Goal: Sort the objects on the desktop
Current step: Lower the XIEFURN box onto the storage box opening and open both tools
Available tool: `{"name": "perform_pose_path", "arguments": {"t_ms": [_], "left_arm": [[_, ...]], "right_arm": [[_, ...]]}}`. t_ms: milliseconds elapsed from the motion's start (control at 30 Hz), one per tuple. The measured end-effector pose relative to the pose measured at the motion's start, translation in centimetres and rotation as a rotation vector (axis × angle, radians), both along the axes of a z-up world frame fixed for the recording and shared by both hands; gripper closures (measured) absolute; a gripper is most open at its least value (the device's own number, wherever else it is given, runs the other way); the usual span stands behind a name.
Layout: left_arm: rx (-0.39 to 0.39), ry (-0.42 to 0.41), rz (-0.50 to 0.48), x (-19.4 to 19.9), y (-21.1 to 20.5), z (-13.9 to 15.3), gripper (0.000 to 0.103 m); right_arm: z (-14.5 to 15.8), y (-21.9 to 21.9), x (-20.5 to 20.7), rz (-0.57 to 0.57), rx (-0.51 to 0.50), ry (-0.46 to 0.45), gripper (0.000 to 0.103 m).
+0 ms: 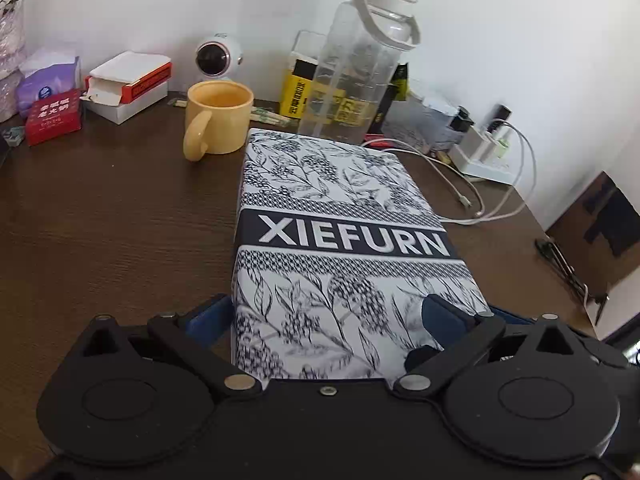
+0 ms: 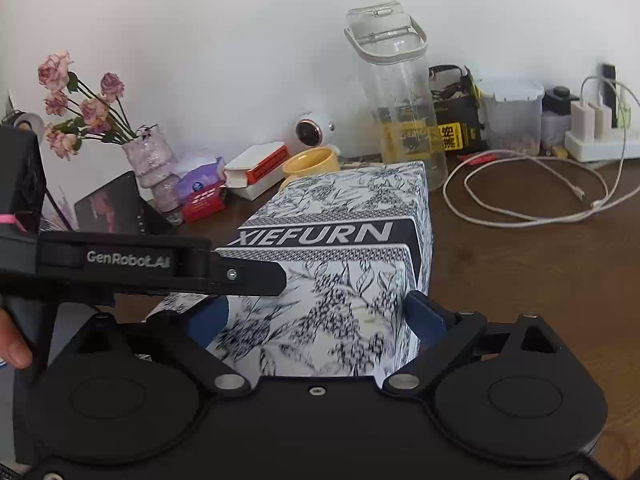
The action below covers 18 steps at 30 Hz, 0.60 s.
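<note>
A black-and-white floral box [image 1: 332, 208] printed XIEFURN lies lengthwise on the dark wooden desk [image 1: 100, 220]. My left gripper [image 1: 326, 316] is shut on its near end, with a blue pad on each side. In the right wrist view the same box [image 2: 340, 264] looks tilted, and my right gripper [image 2: 316, 316] is shut on its near end too. The left gripper's black finger [image 2: 256, 276] reaches across the box from the left. A person's thumb [image 2: 14, 344] shows at the left edge.
Behind the box stand a yellow mug [image 1: 218, 114], a clear water bottle [image 1: 356, 68] and a white camera [image 1: 218, 56]. Red-and-white cartons [image 1: 128, 84] and tissues [image 1: 48, 80] sit at back left. A white cable [image 2: 532, 196], a power strip [image 2: 600, 144] and dried roses [image 2: 80, 104] are also present.
</note>
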State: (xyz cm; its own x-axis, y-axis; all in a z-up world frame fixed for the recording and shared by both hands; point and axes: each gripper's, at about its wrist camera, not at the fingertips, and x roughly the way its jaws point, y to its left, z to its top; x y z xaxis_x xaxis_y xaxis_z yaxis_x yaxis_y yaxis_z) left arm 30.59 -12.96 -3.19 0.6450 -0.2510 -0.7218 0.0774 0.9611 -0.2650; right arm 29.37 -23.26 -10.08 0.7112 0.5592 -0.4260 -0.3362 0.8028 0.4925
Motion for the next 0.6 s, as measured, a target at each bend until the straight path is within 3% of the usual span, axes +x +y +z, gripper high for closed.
{"name": "perform_pose_path", "arguments": {"t_ms": [267, 400, 500, 600], "left_arm": [[0.029, 0.019, -0.034, -0.7, -0.4, -0.1, 0.000], [0.088, 0.084, -0.080, -0.4, -0.9, -1.3, 0.000], [0.059, 0.081, -0.071, -0.7, -0.4, -1.8, 0.001], [0.010, 0.082, -0.037, -0.2, 0.6, -1.4, 0.002]], "right_arm": [[-0.7, -1.3, -0.3, 0.025, 0.077, 0.125, 0.010], [-2.2, -1.1, 0.1, 0.040, 0.063, 0.208, 0.015], [-3.2, -1.3, -0.2, 0.040, 0.084, 0.222, 0.016], [-2.3, -1.9, 0.1, 0.028, 0.093, 0.206, 0.016]]}}
